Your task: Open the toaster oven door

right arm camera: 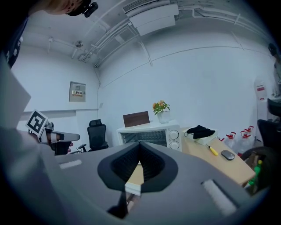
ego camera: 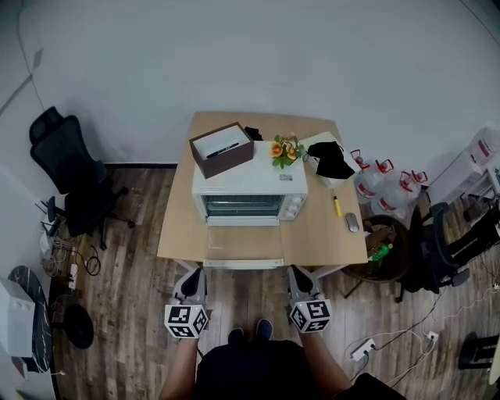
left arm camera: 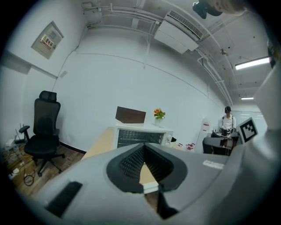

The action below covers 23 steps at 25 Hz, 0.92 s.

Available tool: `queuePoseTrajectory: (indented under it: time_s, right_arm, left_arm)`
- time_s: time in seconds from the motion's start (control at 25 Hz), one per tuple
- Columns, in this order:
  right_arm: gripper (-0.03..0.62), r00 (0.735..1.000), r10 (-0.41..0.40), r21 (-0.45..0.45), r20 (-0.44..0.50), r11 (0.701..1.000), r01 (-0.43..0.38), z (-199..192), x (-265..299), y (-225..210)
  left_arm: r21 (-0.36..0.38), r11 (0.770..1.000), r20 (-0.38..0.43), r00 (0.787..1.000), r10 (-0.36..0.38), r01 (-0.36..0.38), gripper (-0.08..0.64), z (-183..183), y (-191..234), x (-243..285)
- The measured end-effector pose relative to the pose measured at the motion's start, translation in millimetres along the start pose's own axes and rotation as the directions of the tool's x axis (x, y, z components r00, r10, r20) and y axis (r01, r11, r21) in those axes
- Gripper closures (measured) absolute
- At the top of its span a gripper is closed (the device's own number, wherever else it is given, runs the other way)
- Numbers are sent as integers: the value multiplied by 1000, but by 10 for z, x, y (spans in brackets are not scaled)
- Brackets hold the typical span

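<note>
White wall [ego camera: 250, 55], wood-plank floor [ego camera: 133, 226]. Light wood tabletop [ego camera: 312, 234] sits near the back wall. Black office chair [ego camera: 70, 168] to its left, second dark chair [ego camera: 437, 242] to its right. Cables [ego camera: 66, 262] heaped on the floor at left, power strip [ego camera: 361, 349] at right. Ceiling: AC unit [left arm camera: 180, 28], exposed conduit [left arm camera: 127, 11], strip light [left arm camera: 252, 63] lit. Small wall panel [left arm camera: 47, 40] high on the left wall.
</note>
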State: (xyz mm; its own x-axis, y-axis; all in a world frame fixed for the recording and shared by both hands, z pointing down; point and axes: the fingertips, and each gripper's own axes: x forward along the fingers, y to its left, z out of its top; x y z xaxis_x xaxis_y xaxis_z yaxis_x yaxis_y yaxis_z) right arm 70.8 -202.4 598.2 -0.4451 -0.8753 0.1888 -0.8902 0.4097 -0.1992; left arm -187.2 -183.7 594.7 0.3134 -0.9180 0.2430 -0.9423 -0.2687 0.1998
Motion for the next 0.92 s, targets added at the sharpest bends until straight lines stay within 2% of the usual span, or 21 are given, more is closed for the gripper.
queuePoseTrajectory:
  time_s: [0.36,0.92]
  right_arm:
    - [584,1000,5,-60,-18,998,-6,-48,-47,-11]
    - [584,1000,17,-43,-26,999,-18,-65,-123,-9]
  left_arm:
    - [-3,999,-10,999,-36,36,563,-32,-93,3]
    - [-4,999,-14,999,-40,40,563,-40,-139,-32]
